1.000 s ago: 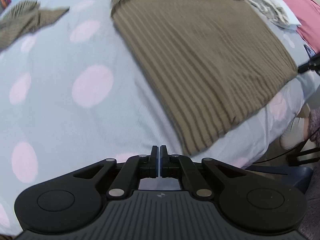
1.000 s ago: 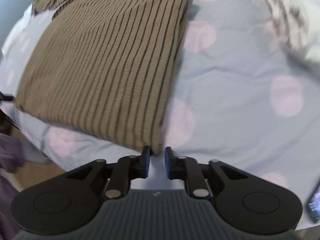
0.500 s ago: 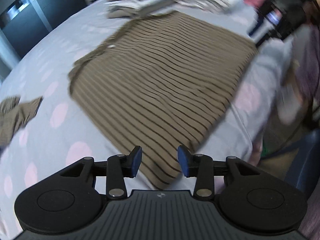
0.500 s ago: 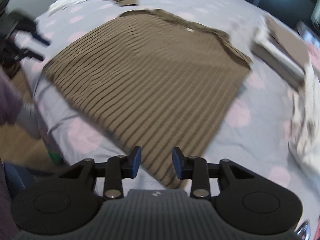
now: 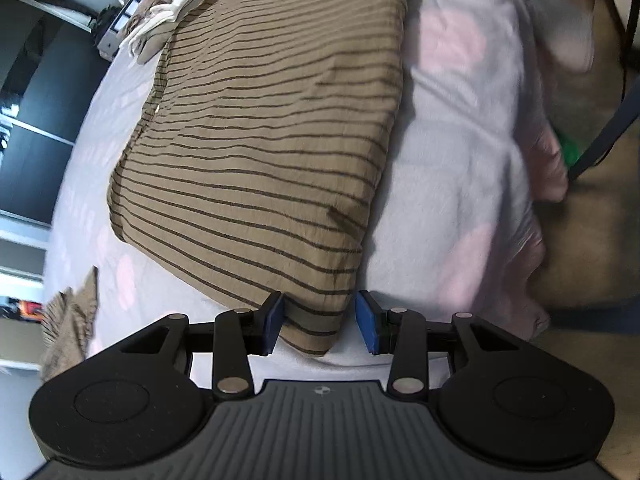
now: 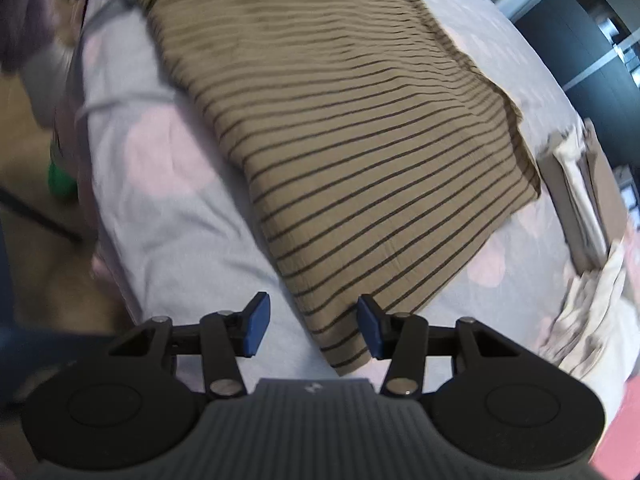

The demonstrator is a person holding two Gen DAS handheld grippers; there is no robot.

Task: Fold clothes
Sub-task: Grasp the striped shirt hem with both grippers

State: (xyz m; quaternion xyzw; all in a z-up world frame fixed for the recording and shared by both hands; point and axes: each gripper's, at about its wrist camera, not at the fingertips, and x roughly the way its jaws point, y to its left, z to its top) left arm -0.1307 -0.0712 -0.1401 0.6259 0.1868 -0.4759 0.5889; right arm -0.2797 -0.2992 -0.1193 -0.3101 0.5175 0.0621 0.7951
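Note:
A brown shirt with thin dark stripes (image 5: 260, 140) lies folded flat on a grey bedsheet with pink dots (image 5: 448, 200). One near corner of it reaches between the fingers of my left gripper (image 5: 320, 324), which is open; its left pad (image 5: 274, 322) sits close against the cloth and the right pad stands apart. In the right wrist view the striped shirt (image 6: 360, 152) points its other near corner between the fingers of my right gripper (image 6: 313, 327). That gripper's jaws are opening and neither pad presses on the cloth.
Folded pale clothes (image 5: 168, 12) (image 6: 580, 200) are stacked beyond the shirt. Another striped garment (image 5: 68, 328) lies crumpled to the left. The bed's edge drops to a brown floor (image 5: 580, 240) with a green object (image 6: 60, 184). Dark wardrobes stand behind.
Both grippers went from shut or nearly shut to open, rolled about their axes, and came down toward the shirt until its near corners lie between their fingers.

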